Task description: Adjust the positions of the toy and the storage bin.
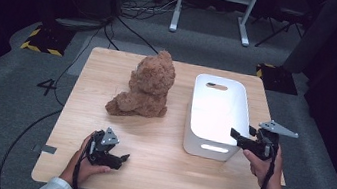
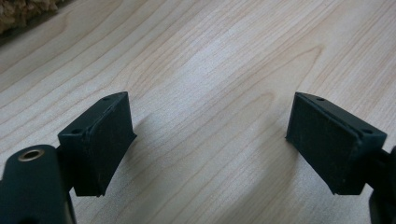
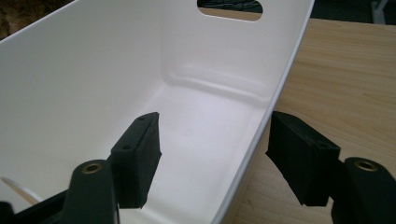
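Right gripper [image 1: 234, 132] at the near right corner of the white bin [image 1: 197, 110], jaws spread and straddling the bin's right wall [image 3: 261, 135] without pressing it, one jaw inside, one outside. Bin standing on the right half of the table [image 1: 162, 159], long axis running from 6 to 12 o'clock, brown plush bear [image 1: 145, 86] just beside it at 9 o'clock. Left gripper [image 1: 123, 157] resting low on the tabletop at 7 o'clock from the bin, jaws spread and empty, clearly the farther tool

Glossy smooth white plastic bin [image 1: 215, 112], fuzzy brown plush bear [image 1: 146, 87], matt pale wood-grain table [image 1: 157, 158].
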### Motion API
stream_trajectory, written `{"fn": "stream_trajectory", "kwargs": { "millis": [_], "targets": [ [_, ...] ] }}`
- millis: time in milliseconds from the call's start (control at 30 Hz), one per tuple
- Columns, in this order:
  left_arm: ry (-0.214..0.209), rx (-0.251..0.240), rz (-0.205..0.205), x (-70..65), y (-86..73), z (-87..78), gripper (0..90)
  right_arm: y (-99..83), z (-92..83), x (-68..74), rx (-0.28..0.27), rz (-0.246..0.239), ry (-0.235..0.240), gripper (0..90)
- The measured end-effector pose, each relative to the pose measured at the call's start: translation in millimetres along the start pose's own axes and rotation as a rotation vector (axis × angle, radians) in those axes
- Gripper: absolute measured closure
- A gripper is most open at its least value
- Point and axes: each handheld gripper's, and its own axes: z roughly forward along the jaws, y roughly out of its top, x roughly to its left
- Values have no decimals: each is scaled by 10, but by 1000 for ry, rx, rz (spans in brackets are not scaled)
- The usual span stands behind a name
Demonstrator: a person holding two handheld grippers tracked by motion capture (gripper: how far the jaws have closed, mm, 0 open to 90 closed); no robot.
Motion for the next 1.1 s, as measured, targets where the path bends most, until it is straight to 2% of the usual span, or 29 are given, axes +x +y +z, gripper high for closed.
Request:
{"fn": "stream_trajectory", "kwargs": {
  "millis": [333,600,700,833,933,1067,1100],
  "targets": [
    [0,0,0,0,0,0,148,29,88,58,18,-21,22,358],
    [-2,0,0,0,0,1,148,50,101,40,23,-39,40,413],
    [0,0,0,0,0,0,148,47,93,60,23,-43,31,378],
    [-1,0,0,0,0,1,148,58,-20,85,-12,-65,42,332],
    [-2,0,0,0,0,1,148,70,-218,17,-58,-70,54,315],
    [0,0,-1,-1,0,0,148,54,-355,-77,-87,-75,63,301],
    [0,-1,0,-1,0,0,148,26,-417,-145,-108,-84,60,297]
  ]
}}
